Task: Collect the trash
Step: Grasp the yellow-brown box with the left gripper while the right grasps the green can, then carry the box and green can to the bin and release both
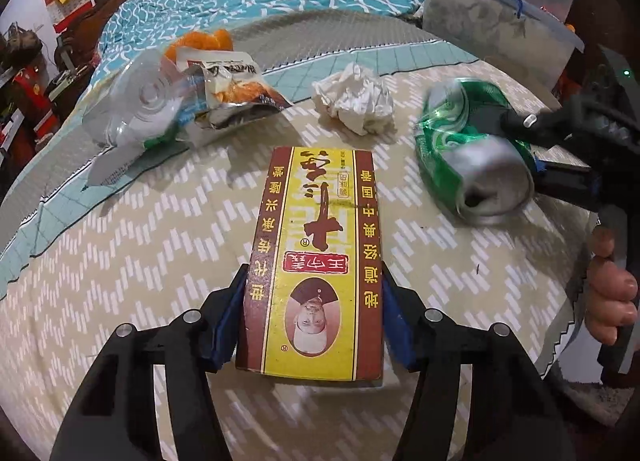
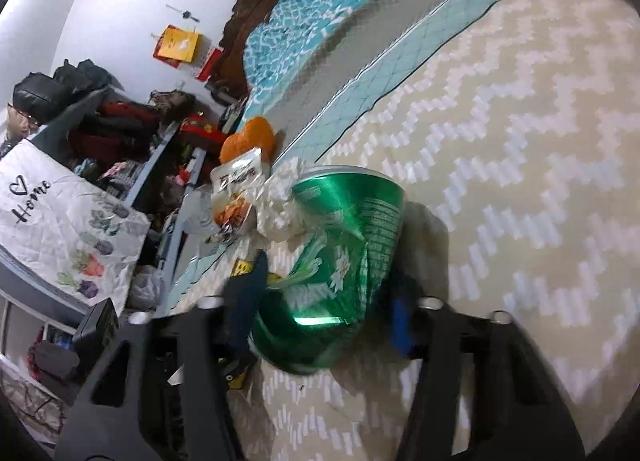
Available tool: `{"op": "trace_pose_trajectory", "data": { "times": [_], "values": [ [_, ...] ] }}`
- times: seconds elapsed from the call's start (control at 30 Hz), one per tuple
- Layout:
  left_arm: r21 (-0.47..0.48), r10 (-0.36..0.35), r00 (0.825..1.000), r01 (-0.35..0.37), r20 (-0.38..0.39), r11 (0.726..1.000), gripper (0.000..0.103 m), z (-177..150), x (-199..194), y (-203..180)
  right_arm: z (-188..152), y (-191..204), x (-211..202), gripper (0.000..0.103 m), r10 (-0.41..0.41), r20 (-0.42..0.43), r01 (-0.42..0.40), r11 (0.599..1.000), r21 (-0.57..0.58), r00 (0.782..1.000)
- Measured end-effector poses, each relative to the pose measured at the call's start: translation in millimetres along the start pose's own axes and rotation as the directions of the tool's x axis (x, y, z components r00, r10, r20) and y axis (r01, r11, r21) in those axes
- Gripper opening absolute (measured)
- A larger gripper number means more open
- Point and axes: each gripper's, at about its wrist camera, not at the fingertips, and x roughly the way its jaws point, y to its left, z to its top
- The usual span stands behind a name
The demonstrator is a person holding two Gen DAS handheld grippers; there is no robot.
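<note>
Trash lies spread on a bed cover [image 1: 120, 261] with a beige and white zigzag pattern. A red and yellow carton box [image 1: 316, 261] with printed characters lies flat between the two fingers of the left claw [image 1: 314, 313]. The blue pads stand against both long sides of the box, so this claw grips the box at its near end.

Ahead of the left claw and to its right lies a crushed green can [image 1: 468, 165], with its open silver end toward the camera. The right claw [image 2: 324, 317] reaches it from the right side, and a hand [image 1: 612, 297] holds the handle of this claw at the edge of the view. In the right wrist view the can [image 2: 340, 261] sits between the two fingers and both blue pads are close to its dented sides. The picture is blurred there, so I cannot tell if the pads press the can or only stand beside it.

Straight ahead of the left claw, beyond the box, lies a crumpled white tissue [image 1: 356, 101]. Ahead and to the left are a torn snack wrapper [image 1: 236, 89] and a squashed clear plastic bottle [image 1: 140, 101], touching each other. Far ahead on the right stands a clear plastic container [image 1: 500, 21] with a blue clip.
</note>
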Motion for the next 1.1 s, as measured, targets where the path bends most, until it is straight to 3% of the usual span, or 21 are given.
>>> {"op": "trace_pose_trajectory", "data": {
  "times": [0.07,0.23,0.5,0.67,0.83,0.87,0.93,1.03,1.1],
  "values": [
    [-0.003,-0.025,1.0,0.025,-0.005,1.0,0.056,1.3,-1.2,0.7,-1.5,-2.1,-1.0,0.027,0.027,0.002,-0.027,1.0,0.01,1.0],
    [0.012,-0.166,0.986,0.166,0.013,0.986,0.056,12.7,-11.7,-9.5,1.5,-15.0,-25.7,0.02,0.052,0.057,-0.054,0.998,0.035,0.997],
    [0.078,-0.319,0.948,0.32,-0.023,0.944,0.056,64.0,6.2,-56.1,19.7,-68.2,-92.1,0.019,0.016,0.218,-0.047,0.989,0.138,0.976],
    [0.171,-0.372,0.927,0.375,-0.051,0.911,0.056,114.1,26.7,-113.8,40.8,-99.7,-143.5,0.019,-0.05,0.344,-0.016,0.982,0.188,0.938],
    [0.243,-0.43,0.9,0.434,-0.075,0.867,0.056,172.0,48.0,-178.2,70.1,-129.0,-198.3,0.019,-0.168,0.465,0.065,0.971,0.231,0.869],
    [0.245,-0.453,0.887,0.46,-0.091,0.853,0.056,189.5,56.3,-195.2,76.9,-135.3,-209.2,0.019,-0.192,0.488,0.077,0.966,0.246,0.851],
    [0.239,-0.486,0.866,0.499,-0.115,0.833,0.056,214.6,69.9,-221.1,91.4,-149.2,-226.9,0.019,-0.234,0.519,0.095,0.955,0.28,0.822],
    [0.228,-0.514,0.846,0.533,-0.143,0.815,0.057,248.0,89.0,-256.5,112.5,-166.5,-242.2,0.019,-0.277,0.532,0.123,0.944,0.306,0.8],
    [0.232,-0.513,0.845,0.534,-0.151,0.813,0.057,264.7,102.8,-273.1,123.6,-169.5,-246.9,0.019,-0.31,0.533,0.161,0.938,0.308,0.787]
  ]
}}
